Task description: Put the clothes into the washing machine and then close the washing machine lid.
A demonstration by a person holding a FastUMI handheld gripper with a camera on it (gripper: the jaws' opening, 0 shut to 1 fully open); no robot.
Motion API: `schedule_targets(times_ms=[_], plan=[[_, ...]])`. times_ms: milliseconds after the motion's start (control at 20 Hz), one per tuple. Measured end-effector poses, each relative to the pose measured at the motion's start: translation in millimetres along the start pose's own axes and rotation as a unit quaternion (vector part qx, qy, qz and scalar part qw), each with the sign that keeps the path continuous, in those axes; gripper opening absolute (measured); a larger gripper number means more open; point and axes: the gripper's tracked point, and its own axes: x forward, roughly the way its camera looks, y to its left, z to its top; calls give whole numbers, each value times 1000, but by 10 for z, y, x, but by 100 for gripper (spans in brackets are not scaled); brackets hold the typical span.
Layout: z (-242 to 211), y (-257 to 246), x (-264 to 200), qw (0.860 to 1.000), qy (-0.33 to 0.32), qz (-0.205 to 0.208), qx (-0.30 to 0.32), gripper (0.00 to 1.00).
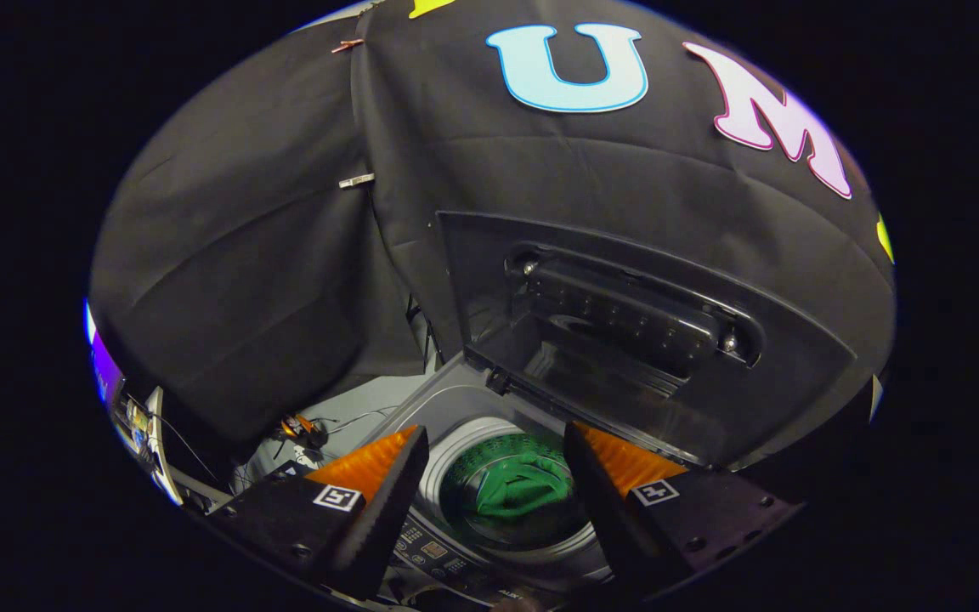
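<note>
Your gripper (489, 463) hangs above the washing machine (455, 416) with its fingers spread wide and nothing between them; the claw is released. Seen through the gap between the fingers, the green clothes (517, 491) lie bunched inside the drum (464, 463), below its rim. No cloth appears to hang over the edge, though the near part of the rim is hidden behind the fingers, so I cannot confirm that side.

The lid (625, 340) stands raised beyond the fingers, tilted back toward the booth wall, its underside facing you. A ribbed dark block (625, 316) sits in a recess on that underside. The control panel (434, 548) lies just under the left finger.

Judgement: loading looks complete, and the step in hand is closing the lid. You would do well to reach over the drum to the lid's upper free edge and not the hinge, where leverage is poor. Hook or press one finger against that edge and bring the lid forward and down in a controlled arc following the hinge. Keep the fingers clear of the opening as it falls, and avoid leaning on the control panel.
</note>
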Motion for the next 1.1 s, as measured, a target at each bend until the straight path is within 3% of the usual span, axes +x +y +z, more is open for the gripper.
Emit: schedule_targets(times_ms=[450, 700, 1100], plan=[[604, -15, -259, 992, -130, 7, 2, 99], [882, -315, -353, 981, -187, -40, 26, 99], [1135, -974, -509, 948, -262, -162, 73, 99]])
